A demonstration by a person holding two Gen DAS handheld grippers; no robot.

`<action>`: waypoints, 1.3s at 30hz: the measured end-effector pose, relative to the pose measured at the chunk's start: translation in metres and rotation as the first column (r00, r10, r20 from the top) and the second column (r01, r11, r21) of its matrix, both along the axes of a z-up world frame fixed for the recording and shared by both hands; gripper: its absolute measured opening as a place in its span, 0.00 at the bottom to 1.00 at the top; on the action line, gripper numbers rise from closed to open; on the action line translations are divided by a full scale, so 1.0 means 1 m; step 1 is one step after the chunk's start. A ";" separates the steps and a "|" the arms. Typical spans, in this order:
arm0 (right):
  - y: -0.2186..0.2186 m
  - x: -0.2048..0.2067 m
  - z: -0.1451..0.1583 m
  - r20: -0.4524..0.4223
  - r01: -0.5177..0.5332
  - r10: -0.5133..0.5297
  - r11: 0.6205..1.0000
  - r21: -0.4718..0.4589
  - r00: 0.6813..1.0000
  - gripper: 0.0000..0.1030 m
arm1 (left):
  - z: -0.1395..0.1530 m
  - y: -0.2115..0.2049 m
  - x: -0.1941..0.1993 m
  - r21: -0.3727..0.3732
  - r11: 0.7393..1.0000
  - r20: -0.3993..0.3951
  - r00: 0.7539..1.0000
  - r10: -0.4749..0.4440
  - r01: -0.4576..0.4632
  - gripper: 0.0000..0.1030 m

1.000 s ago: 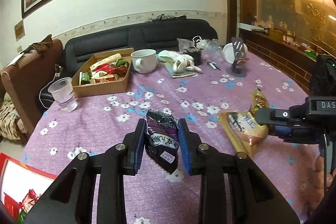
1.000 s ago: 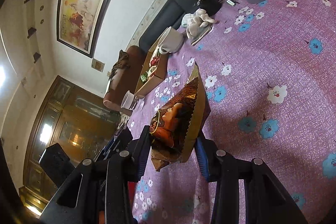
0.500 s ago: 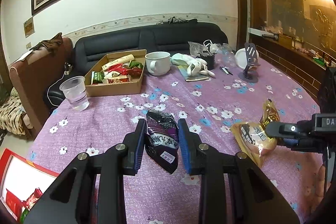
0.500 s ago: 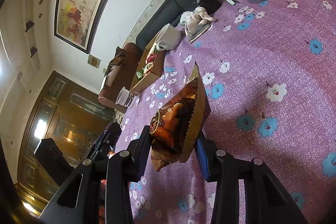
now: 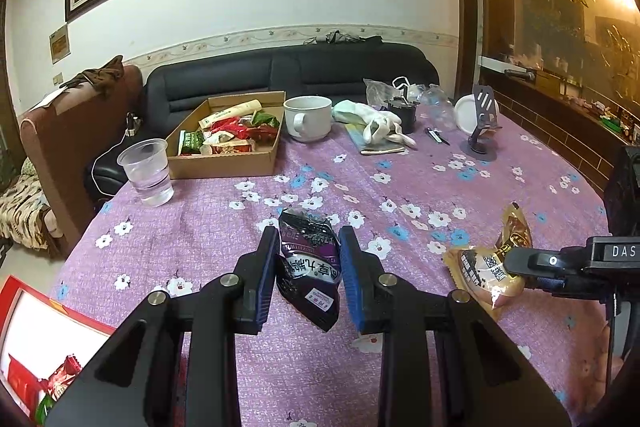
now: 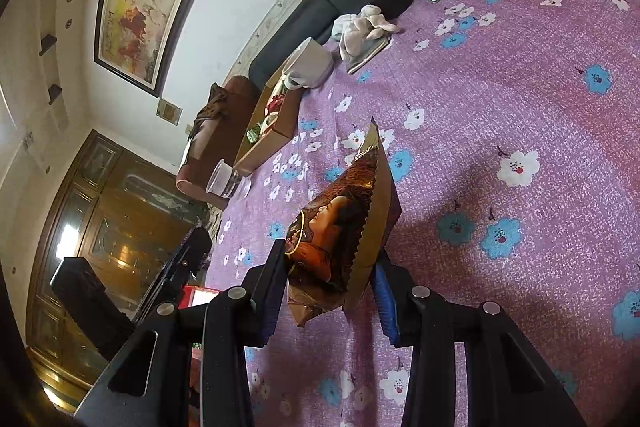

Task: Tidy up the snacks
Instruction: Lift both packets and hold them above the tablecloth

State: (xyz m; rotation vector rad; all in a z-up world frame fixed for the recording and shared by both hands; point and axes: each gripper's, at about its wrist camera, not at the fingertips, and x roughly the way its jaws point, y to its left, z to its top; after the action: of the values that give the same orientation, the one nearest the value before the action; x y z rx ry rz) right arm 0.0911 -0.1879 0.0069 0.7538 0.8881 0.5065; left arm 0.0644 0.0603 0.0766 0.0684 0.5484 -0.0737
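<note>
Left gripper pinching purple snack packet between blue-padded jaws, clear of the table; white Chinese characters printed on packet, small white sticker near lower end, too blurred for reading. Right gripper clamping gold-brown snack packet, jaws closing on both faces; portrait of woman showing on front, serrated edge pointing away from jaws. Same packet appearing right of left jaws, black-and-white Chinese label, letters "DAS" reading on right gripper body. Cardboard box holding assorted snacks sitting far ahead-left of left jaws, plastic cup just left of box, white mug just right.
</note>
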 end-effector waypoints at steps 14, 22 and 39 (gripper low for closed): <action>0.001 -0.001 0.000 0.001 0.001 -0.001 1.000 -0.016 1.000 0.39 | 0.001 0.001 -0.001 -0.002 1.000 0.002 1.000 0.010 -0.010 0.27; 0.001 -0.002 0.000 0.002 -0.001 0.001 1.000 -0.021 1.000 0.39 | 0.001 0.001 -0.001 -0.003 1.000 0.007 1.000 0.016 -0.016 0.27; 0.004 -0.002 0.000 0.005 0.002 -0.002 0.999 -0.045 1.000 0.40 | 0.001 0.003 0.001 -0.005 1.000 0.000 1.000 0.024 -0.024 0.27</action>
State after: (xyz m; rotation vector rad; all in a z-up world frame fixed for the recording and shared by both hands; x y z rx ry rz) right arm 0.0893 -0.1835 0.0070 0.7118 0.8916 0.4848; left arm 0.0654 0.0633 0.0777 0.0567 0.5491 -0.0520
